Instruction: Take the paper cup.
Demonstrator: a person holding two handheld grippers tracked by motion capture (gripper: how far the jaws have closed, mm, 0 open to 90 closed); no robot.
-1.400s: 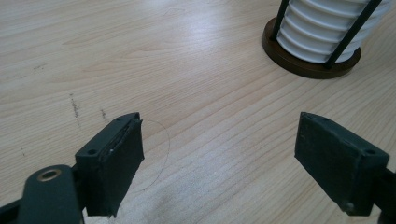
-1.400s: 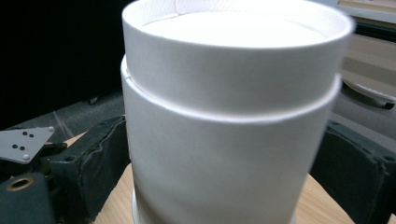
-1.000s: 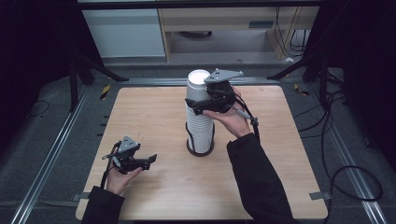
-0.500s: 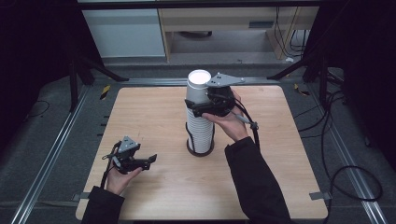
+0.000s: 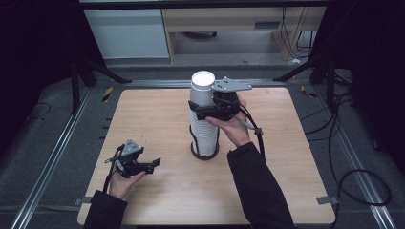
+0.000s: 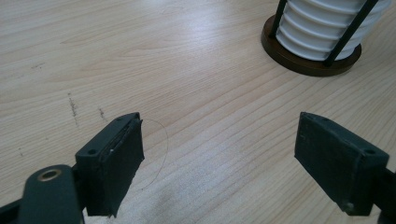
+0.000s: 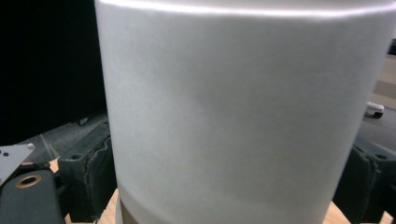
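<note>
White paper cup [image 5: 202, 88] sits upside down at the top of the cup stack [image 5: 204, 129], in the holder [image 5: 204, 151] at mid-table. Right gripper [image 5: 206, 106] has it by the lower wall; in the right gripper view the cup [image 7: 243, 112] sits between both black pads [image 7: 91, 175], which look to be touching its sides, so I read it as pinched, lightly.

Likely step: peel the top cup off the stack. To do it well:
- keep squeeze light, since a paper wall dents easily
- pull straight up along the stack axis; any tilt may drag the next cup or rock the holder
- check only one cup comes away; nested rims tend to stick

Left gripper [image 5: 149, 165] rests low over the wooden table [image 5: 157, 119], near the front-left, well apart from the stack. Its jaws are spread wide and holding nothing. It could brace the holder base [image 6: 310, 58] if the stack lifts.
</note>
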